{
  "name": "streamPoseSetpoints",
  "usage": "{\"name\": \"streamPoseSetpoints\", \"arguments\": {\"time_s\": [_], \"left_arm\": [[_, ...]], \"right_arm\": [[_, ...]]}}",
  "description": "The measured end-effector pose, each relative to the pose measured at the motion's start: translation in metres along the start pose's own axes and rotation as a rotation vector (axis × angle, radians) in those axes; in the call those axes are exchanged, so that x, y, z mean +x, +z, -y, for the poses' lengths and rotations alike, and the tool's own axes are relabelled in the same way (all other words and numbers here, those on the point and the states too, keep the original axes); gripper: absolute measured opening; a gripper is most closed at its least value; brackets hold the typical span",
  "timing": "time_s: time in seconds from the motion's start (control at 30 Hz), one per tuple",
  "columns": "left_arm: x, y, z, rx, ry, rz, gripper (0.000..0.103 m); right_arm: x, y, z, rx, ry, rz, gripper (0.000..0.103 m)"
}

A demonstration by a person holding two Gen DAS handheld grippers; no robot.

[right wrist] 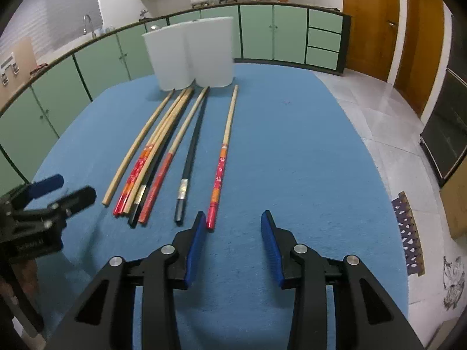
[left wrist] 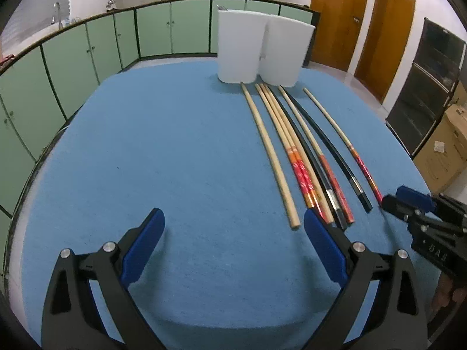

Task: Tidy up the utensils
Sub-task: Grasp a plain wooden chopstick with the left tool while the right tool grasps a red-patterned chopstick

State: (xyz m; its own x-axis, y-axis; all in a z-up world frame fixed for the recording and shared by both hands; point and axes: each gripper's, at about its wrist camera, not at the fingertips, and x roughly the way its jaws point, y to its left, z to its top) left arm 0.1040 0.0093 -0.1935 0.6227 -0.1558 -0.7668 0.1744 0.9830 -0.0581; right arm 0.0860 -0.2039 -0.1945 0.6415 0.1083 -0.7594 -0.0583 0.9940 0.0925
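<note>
On the blue felt-covered surface [right wrist: 306, 151] eight long chopsticks lie roughly side by side, thin tips toward the far edge, where two white plastic holder cups [right wrist: 189, 55] stand touching each other. The set is mixed: a plain pale bamboo stick [right wrist: 137, 148] at the outer left, a tight bunch of bamboo sticks with red-and-orange patterned handles [right wrist: 140, 169], two black lacquered sticks [right wrist: 191, 151], and, apart on the right, a single bamboo chopstick with a red flowered handle [right wrist: 219, 172].

The right claw [right wrist: 232, 242] sits low near the front edge, its blue-padded jaws partly open and holding nothing; the red handle end of the lone chopstick lies just beside the left jaw's tip, outside the gap. The left claw [left wrist: 233, 242] has its jaws spread wide and empty, over bare felt, with the bunch's handle ends just beside its right jaw.

The step in hand looks like the right claw's pickup of the lone chopstick. To do it well, shift the claw leftward so the handle lies centred between the pads, come low enough that the pads straddle the stick against the felt, and close across the thick patterned end rather than the tip. A thin round stick may roll or pivot, so grip squarely and lift tip-down toward one cup.
</note>
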Motion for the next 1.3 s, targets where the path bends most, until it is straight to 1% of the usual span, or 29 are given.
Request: {"name": "streamPoseSetpoints", "arguments": {"time_s": [0.1, 0.2, 0.4, 0.47, 0.57, 0.63, 0.77, 0.83, 0.93, 1.03, 1.1, 1.2, 1.27, 1.3], "left_arm": [[0.005, 0.000, 0.004, 0.009, 0.008, -0.018, 0.093], [0.010, 0.000, 0.007, 0.011, 0.002, -0.045, 0.085], [0.014, 0.002, 0.013, 0.017, 0.018, -0.052, 0.084], [0.014, 0.001, 0.017, 0.022, 0.019, -0.054, 0.082], [0.015, 0.002, 0.022, 0.030, 0.029, -0.052, 0.076], [0.015, 0.003, 0.023, 0.025, 0.028, -0.046, 0.069], [0.015, 0.004, 0.022, 0.011, 0.027, -0.038, 0.060], [0.014, 0.004, 0.020, 0.007, 0.031, -0.033, 0.051], [0.013, 0.004, 0.019, -0.001, 0.038, -0.029, 0.045], [0.014, 0.004, 0.021, 0.010, 0.053, -0.031, 0.045], [0.014, 0.003, 0.023, 0.022, 0.066, -0.031, 0.045], [0.014, 0.003, 0.023, 0.017, 0.070, -0.029, 0.045], [0.013, 0.002, 0.023, 0.018, 0.071, -0.026, 0.045], [0.012, 0.002, 0.023, 0.018, 0.060, -0.023, 0.039]], "right_arm": [[0.001, 0.000, 0.001, 0.006, 0.006, 0.002, 0.039], [0.002, -0.001, 0.002, 0.017, 0.018, 0.005, 0.039], [0.002, 0.000, 0.006, 0.036, 0.040, 0.014, 0.039], [0.001, 0.000, 0.007, 0.038, 0.052, 0.018, 0.039], [0.000, -0.003, 0.004, 0.030, 0.058, 0.015, 0.039], [0.000, -0.004, 0.001, 0.024, 0.063, 0.015, 0.039], [0.001, -0.005, -0.007, 0.004, 0.066, 0.015, 0.037], [0.002, -0.005, -0.009, 0.002, 0.056, 0.015, 0.033], [0.003, -0.004, -0.006, 0.018, 0.056, 0.013, 0.029], [0.005, -0.003, -0.009, 0.010, 0.048, 0.011, 0.028], [0.006, -0.002, -0.014, -0.011, 0.034, 0.009, 0.025], [0.008, -0.001, -0.020, -0.046, 0.005, 0.005, 0.018], [0.009, -0.002, -0.025, -0.067, -0.023, 0.005, 0.010], [0.009, -0.002, -0.026, -0.075, -0.025, 0.005, 0.008]]}}
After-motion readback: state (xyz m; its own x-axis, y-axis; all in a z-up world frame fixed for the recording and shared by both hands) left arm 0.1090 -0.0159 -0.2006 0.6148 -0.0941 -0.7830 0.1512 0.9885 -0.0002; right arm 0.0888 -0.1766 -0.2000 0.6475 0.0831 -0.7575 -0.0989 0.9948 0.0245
